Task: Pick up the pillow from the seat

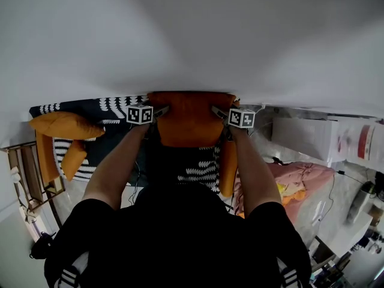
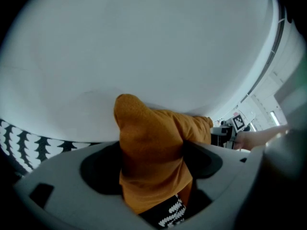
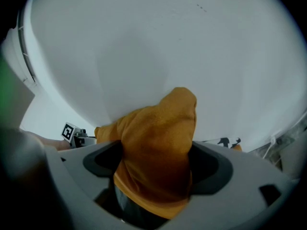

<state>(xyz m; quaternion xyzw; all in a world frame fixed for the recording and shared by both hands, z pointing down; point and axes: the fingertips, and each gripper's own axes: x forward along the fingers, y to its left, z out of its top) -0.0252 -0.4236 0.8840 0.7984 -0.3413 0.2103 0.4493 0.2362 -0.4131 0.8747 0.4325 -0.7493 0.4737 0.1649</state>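
- Seat [image 1: 114,110]: black cover with a white pattern, standing against a white wall [image 1: 192,35]. It carries all the orange cushions seen in the head view.
- Pillow [image 1: 191,120]: orange, count 1. It stands upright at the back of the seat against the wall, with its broad face toward the person. Its lower edge is hidden behind the person's dark top, so I cannot tell whether it rests on the seat.
- Left hand-held gripper [image 1: 162,110]: at the pillow's upper left corner. In the left gripper view the jaws stand wide and are clamped on that corner. The orange cloth fills the gap and lies against both inner faces, with the tip poking up past them.
- Right hand-held gripper [image 1: 217,110]: at the upper right corner. In the right gripper view its jaws are also set wide and clamped on the cloth, which bulges over both sides.
- Hand-held grippers: count 2, each with 1 marker cube, and 1 bare forearm behind each.
- Loose orange cushions [image 1: 66,125]: count 2, at the left end of the seat, the larger above the smaller.
- Long orange side pieces [image 1: 227,168]: count 2, one at each end of the seat.
- Pink bedding [image 1: 300,179]: 1 heap, to the right of the seat.
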